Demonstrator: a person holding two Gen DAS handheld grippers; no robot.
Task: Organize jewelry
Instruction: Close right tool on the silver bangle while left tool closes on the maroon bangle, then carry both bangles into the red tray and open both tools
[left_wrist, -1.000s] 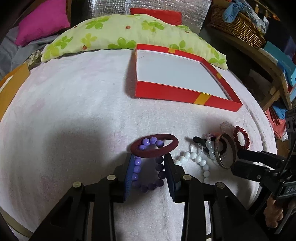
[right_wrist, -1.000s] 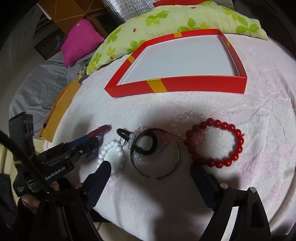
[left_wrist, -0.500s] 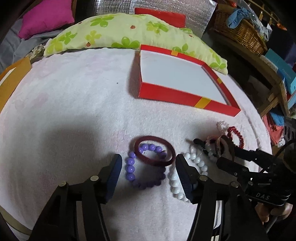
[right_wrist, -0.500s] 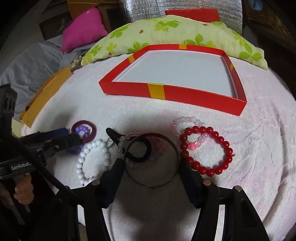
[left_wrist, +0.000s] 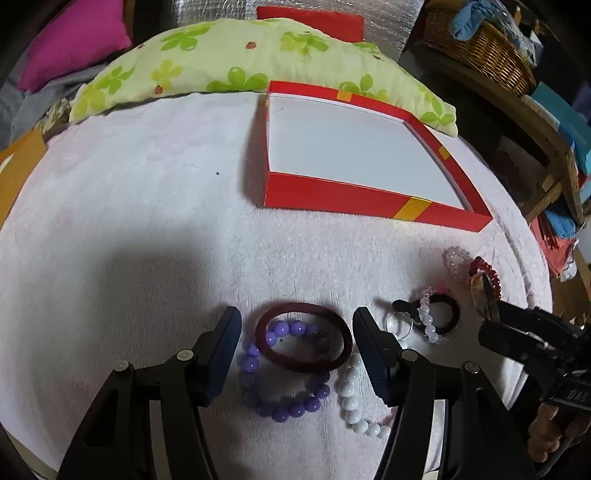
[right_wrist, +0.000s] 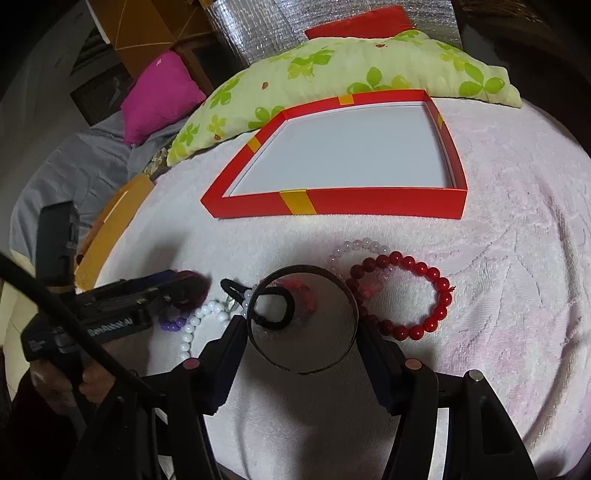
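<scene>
My left gripper (left_wrist: 297, 328) is open and straddles a maroon ring bangle (left_wrist: 303, 339) lying on the pink towel; a small gap shows at the left pad. Under the ring lies a purple bead bracelet (left_wrist: 280, 402), with a white bead bracelet (left_wrist: 354, 410) beside it. My right gripper (right_wrist: 303, 328) is shut on a thin metal bangle (right_wrist: 303, 365), both pads against its sides. Behind the bangle lie a black hair tie (right_wrist: 273, 306), a red bead bracelet (right_wrist: 417, 295) and a pale pink bead bracelet (right_wrist: 354, 245). The red box (right_wrist: 369, 201) with a white floor stands beyond.
A green floral pillow (left_wrist: 240, 55) lies behind the box, with a magenta cushion (left_wrist: 74, 40) at the far left. An orange box (right_wrist: 110, 229) sits at the towel's left edge. A wicker basket (left_wrist: 480, 48) and shelves stand to the right.
The left jaws widened off the purple bracelet and slid forward around the maroon ring. The right jaws narrowed from wide apart onto the metal bangle.
</scene>
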